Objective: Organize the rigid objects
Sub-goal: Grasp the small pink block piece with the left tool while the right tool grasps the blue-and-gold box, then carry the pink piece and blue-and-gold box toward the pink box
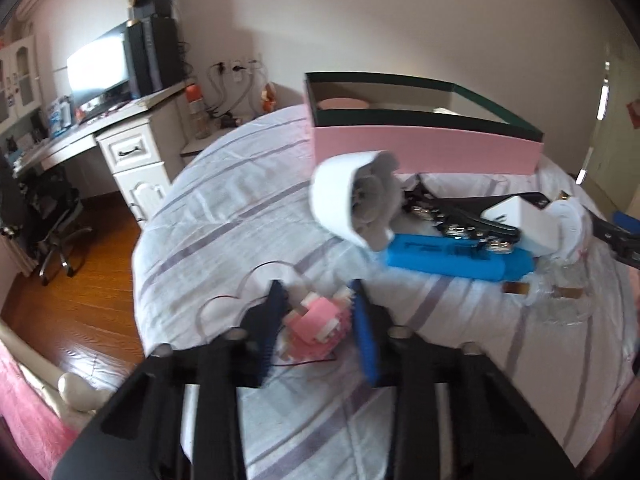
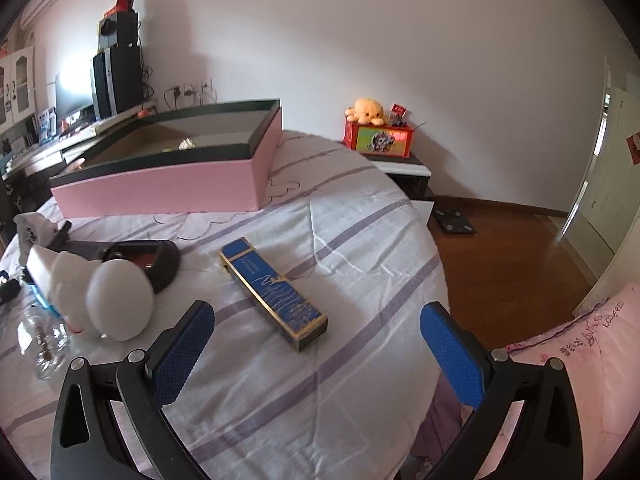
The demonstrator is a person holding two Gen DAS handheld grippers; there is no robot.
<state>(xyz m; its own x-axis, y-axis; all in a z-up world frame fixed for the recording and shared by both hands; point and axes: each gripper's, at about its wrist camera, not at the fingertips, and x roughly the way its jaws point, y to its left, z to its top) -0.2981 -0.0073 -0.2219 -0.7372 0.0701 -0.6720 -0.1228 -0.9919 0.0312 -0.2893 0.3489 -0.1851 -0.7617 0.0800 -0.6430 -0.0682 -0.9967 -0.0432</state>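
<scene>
Left tongs (image 1: 316,320) at lower centre of the left wrist view, clamped on a small pink-and-white block toy (image 1: 316,322), pads pressing both sides; toy resting on the striped bed (image 1: 240,208). No clear long axis on the toy: chunky, knobbly, slightly blurred.

Right tongs (image 2: 316,344) at the bottom of the right wrist view, spread wide with nothing between, hovering over the bed. Just beyond, at frame centre, a long blue box with gold edges (image 2: 274,292), lying flat, long axis running from upper left to lower right, near end pointing toward the right pad.

Pink box (image 2: 160,184) with dark rim, open top, sitting farther back on the bed, upper left of centre. White round-ended gadget (image 2: 108,300) at left, near a black case (image 2: 156,258). Second blue box (image 1: 456,260) in the left wrist view, right of centre, lying almost crosswise, under a black strip.
</scene>
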